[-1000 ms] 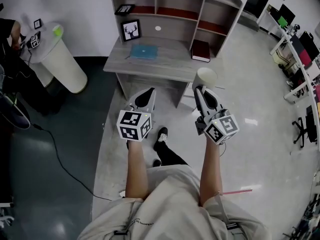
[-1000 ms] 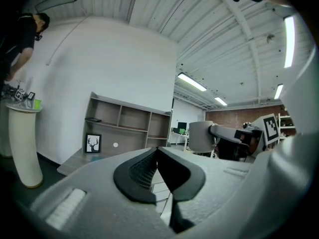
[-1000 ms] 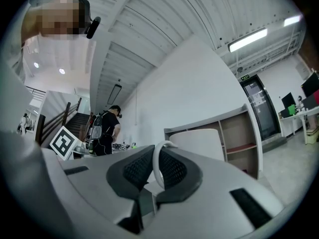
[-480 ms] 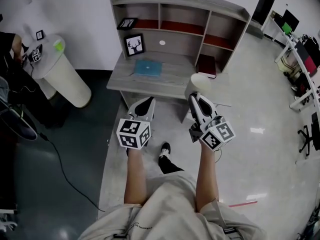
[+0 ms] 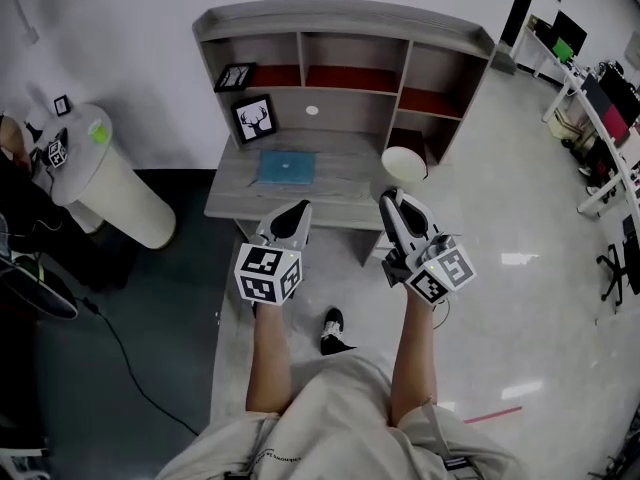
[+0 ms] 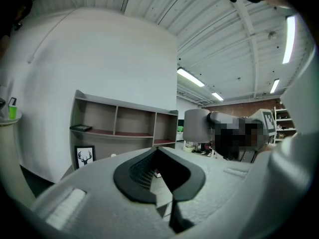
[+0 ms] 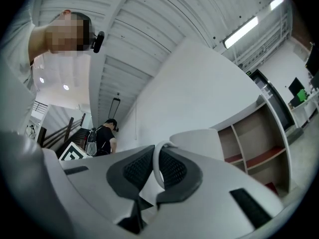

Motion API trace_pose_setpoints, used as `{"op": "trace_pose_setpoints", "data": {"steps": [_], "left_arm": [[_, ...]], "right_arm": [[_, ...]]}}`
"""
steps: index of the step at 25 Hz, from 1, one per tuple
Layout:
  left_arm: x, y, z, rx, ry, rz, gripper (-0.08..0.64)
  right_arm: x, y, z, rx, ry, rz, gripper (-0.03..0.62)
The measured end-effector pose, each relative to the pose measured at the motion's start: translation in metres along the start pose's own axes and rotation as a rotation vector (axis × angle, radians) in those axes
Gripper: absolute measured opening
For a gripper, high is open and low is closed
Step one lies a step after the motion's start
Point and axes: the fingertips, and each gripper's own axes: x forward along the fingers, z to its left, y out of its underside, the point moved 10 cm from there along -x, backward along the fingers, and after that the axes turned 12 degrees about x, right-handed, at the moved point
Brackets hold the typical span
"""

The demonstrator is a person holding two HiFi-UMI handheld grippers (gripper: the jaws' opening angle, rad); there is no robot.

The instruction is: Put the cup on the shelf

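The left tool [image 5: 295,211] sits at 11 o'clock from the person's body in the head view. In the left gripper view its dark pads [image 6: 134,171] meet at the tips, with nothing gripped between them. The right tool [image 5: 393,200] is at 1 o'clock, closed on the thin white handle of the cup [image 5: 404,162]. The right gripper view shows that handle loop pinched between the pads [image 7: 174,171], with the pale cup body just beyond the tips. The cup hangs in the air above the desk's right end, mouth toward the head camera; what it contains cannot be made out.

Beyond the tools, at 12 o'clock, is the grey desk [image 5: 232,196]. A blue book [image 5: 286,168] lies flat on it, and a framed deer picture [image 5: 255,119] leans upright behind the book. The shelf [image 5: 340,18] rises from the back of the desk. Its upper left compartment holds a small dark frame [image 5: 233,75] lying flat, and the lower right compartment holds a dark book [image 5: 407,140]. At 10 o'clock, well apart from the desk, a round white stand [image 5: 118,190] carries a small green item [image 5: 97,131].
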Motion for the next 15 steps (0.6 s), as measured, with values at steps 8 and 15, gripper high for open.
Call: {"op": "trace_pose_setpoints", "data": {"steps": [8, 15], "left_arm": [[0.039, 0.003, 0.050, 0.041, -0.036, 0.036, 0.009], [0.080, -0.016, 0.077, 0.107, -0.032, 0.040, 0.009]], "right_arm": [[0.061, 0.010, -0.045, 0.002, -0.041, -0.003, 0.034], [0.105, -0.001, -0.074, -0.040, -0.108, -0.018, 0.034]]}}
